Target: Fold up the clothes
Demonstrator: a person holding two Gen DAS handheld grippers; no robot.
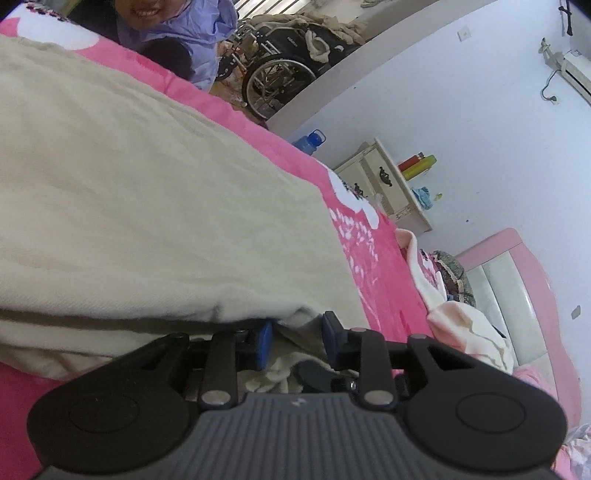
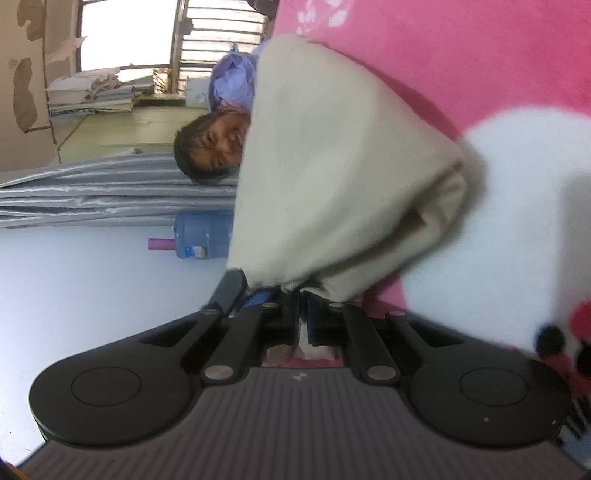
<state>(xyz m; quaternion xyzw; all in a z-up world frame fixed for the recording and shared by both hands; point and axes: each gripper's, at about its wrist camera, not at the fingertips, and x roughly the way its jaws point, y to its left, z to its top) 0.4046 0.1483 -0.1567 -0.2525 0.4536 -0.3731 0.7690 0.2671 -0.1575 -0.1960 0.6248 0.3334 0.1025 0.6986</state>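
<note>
- On the pink bedspread lies the cream garment, spread wide across the left wrist view, its folded edge running along the near side.
- Left gripper sits right at that near edge: blue pads stand apart with cloth bunched between them, so the jaws look parted around the fabric rather than clamped; whether they press it, I cannot tell for sure.
- Over on the right wrist view, the right gripper is pinched down tight on a corner of the cream garment, fingers nearly together, cloth rising from them in a draped cone.
- That view is rolled sideways and blurred; the bedspread fills the upper right, with a big white patch of its print beside the cloth.
- A person in a lilac top is at the far side of the bed, partly hidden by the garment in the right view.
- Behind them, a wheelchair piled with beige cloth.
- Along the white wall, a cream bedside cabinet with red and yellow containers on top, and a blue water bottle just beside the bed's edge.
- A pink headboard stands at the right, with rumpled bedding near it.
- Right view also shows a large blue water jug and a barred window.
</note>
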